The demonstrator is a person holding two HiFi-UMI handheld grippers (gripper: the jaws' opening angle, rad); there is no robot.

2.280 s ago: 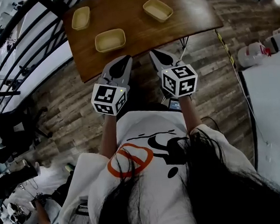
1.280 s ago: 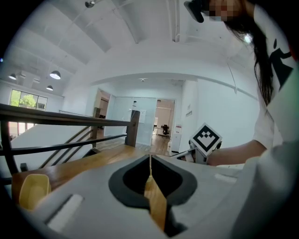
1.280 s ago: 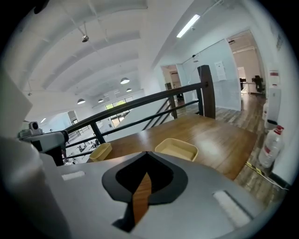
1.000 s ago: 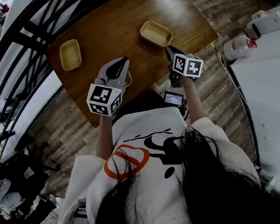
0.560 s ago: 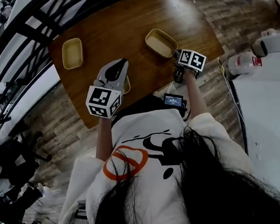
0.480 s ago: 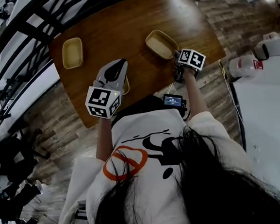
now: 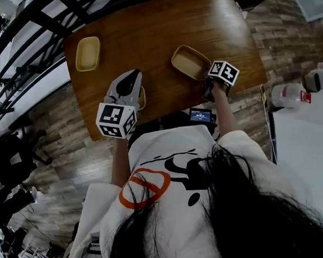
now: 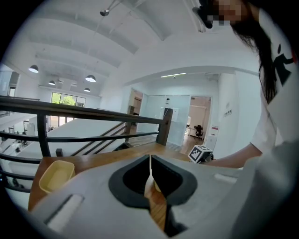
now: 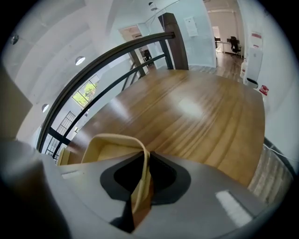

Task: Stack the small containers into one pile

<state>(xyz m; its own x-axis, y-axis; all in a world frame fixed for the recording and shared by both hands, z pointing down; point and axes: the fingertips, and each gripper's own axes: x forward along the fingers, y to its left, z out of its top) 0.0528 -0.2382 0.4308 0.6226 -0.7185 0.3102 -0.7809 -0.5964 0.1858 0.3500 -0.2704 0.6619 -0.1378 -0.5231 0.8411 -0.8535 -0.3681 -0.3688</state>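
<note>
- My right gripper (image 7: 208, 82) (image 9: 142, 156) is clenched on the near right end wall of a shallow tan rectangular plastic container (image 7: 188, 60). Its jaws have just been closing, and the thin wall is pinched upright between them.
- That container sits open side up on the right part of the brown wooden table (image 7: 152, 25). Its long axis runs on a slant from far left to near right, and the gripped short end points at me.
- The gripped end lies close to the table's near edge, and the table's right edge is a little way off.
- My left gripper (image 7: 135, 73) (image 8: 150, 161) has its jaws pressed together with nothing between the tips.
- It hangs over a second tan container (image 7: 141, 97), which lies near the near edge, left of the gripped one. Only a sliver of it shows beside the gripper, so I cannot tell its long axis.
- A third tan container (image 7: 87, 53) (image 8: 56, 175) stands open side up by the far left corner, close to the left edge. Its long axis runs near to far.
- Bare wood spreads across the middle and far right of the table, between the three containers.
- A black metal railing (image 7: 24, 42) runs just beyond the table's left and far sides.
</note>
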